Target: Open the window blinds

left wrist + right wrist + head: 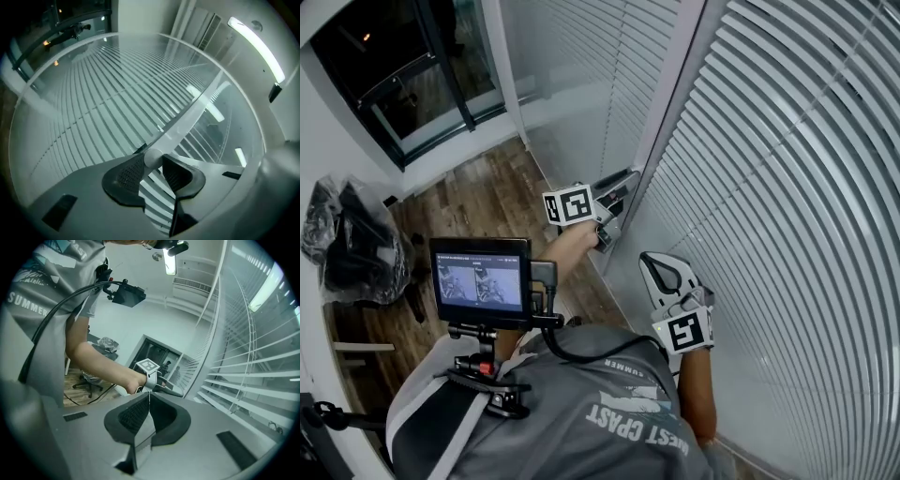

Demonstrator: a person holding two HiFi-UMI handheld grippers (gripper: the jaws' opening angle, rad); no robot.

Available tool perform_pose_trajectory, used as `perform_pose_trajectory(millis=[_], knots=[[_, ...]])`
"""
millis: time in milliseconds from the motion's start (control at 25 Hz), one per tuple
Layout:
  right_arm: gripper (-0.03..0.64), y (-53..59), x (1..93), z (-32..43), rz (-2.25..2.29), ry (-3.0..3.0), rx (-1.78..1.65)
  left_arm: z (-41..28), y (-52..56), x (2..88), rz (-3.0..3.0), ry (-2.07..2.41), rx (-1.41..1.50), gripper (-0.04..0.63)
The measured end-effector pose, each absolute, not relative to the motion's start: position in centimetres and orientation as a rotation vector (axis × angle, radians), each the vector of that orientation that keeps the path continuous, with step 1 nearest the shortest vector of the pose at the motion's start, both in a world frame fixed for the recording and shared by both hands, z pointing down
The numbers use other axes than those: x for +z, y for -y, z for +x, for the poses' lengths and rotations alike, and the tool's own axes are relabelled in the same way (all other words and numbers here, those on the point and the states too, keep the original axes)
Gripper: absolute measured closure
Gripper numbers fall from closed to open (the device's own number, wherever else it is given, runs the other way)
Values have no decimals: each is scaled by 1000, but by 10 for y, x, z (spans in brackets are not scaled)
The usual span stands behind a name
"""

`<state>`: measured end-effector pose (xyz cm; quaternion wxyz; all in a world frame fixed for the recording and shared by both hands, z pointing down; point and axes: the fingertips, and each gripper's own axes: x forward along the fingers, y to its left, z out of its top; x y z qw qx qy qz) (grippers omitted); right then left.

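White slat blinds point(787, 187) lowered; left claw point(153, 159) clamped on translucent wand point(187, 121); right claw point(149, 397) together, empty.

You are in a room that looks like an office. Tall windows with white blinds point(787, 187) run along one wall. The floor point(487, 202) is brown wood. A chair on wheels point(86, 379) stands further back. Long bright lights point(169, 266) and an air vent point(192, 284) sit in the white ceiling. One window point(394, 66) shows dark outside.
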<state>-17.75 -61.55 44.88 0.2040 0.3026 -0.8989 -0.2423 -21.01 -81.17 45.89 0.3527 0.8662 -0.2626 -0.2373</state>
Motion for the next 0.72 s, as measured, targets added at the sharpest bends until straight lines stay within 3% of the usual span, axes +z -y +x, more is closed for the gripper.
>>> perform_pose_trajectory(millis=[120, 240, 320, 480, 560, 720], knots=[[614, 616, 450, -177, 847, 2511, -671, -211, 812, 458, 2256, 698, -595, 469], [614, 616, 452, -178, 845, 2514, -667, -210, 811, 459, 2547, 908, -346, 471], [614, 616, 454, -178, 843, 2514, -661, -207, 810, 459, 2838, 1122, -26, 471], [614, 616, 457, -177, 836, 2509, -653, -198, 809, 463, 3251, 1606, 946, 471], [614, 617, 457, -177, 831, 2507, -653, -197, 810, 465, 3232, 1541, 850, 471], [614, 618, 457, -175, 828, 2505, -650, -205, 812, 448, 2865, 1107, -27, 462]])
